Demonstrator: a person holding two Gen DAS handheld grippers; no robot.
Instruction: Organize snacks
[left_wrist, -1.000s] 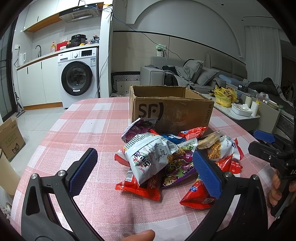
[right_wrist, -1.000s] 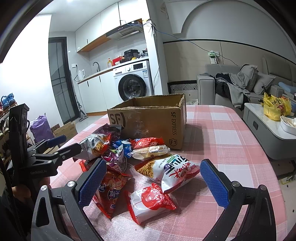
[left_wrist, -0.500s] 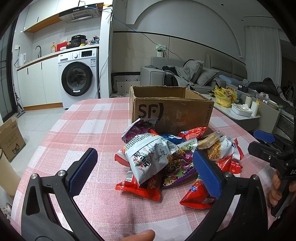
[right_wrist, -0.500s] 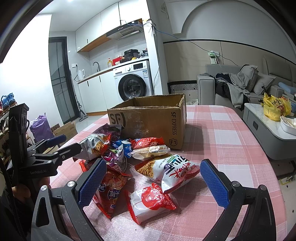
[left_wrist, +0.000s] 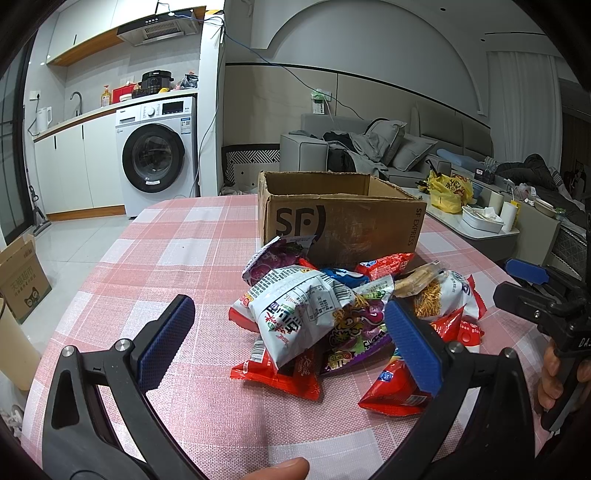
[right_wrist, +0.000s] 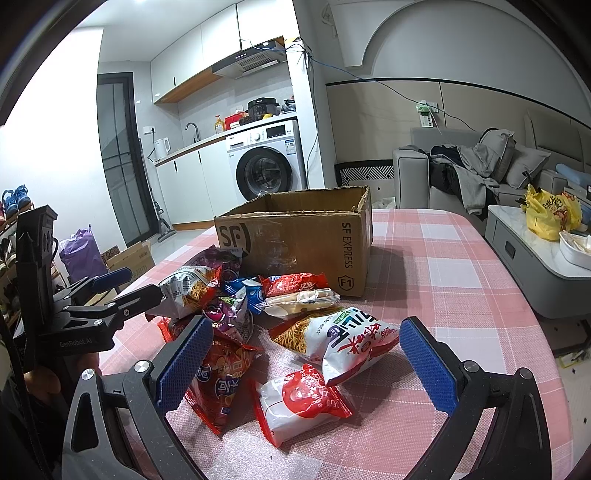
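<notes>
My left gripper (left_wrist: 288, 339) and right gripper (right_wrist: 306, 354) both hung with fingers wide apart, holding nothing. The snack bags (left_wrist: 295, 314) lay heaped, crinkled and glossy, on the bench (left_wrist: 177, 258) against the open cardboard box (left_wrist: 343, 221). I judged it best to pinch one top bag by its edge.

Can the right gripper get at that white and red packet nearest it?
Probably yes. The right gripper is open, and the white and red packet lies at the near edge of the pile, uncovered apart from the noodle bag at its far end.
</notes>
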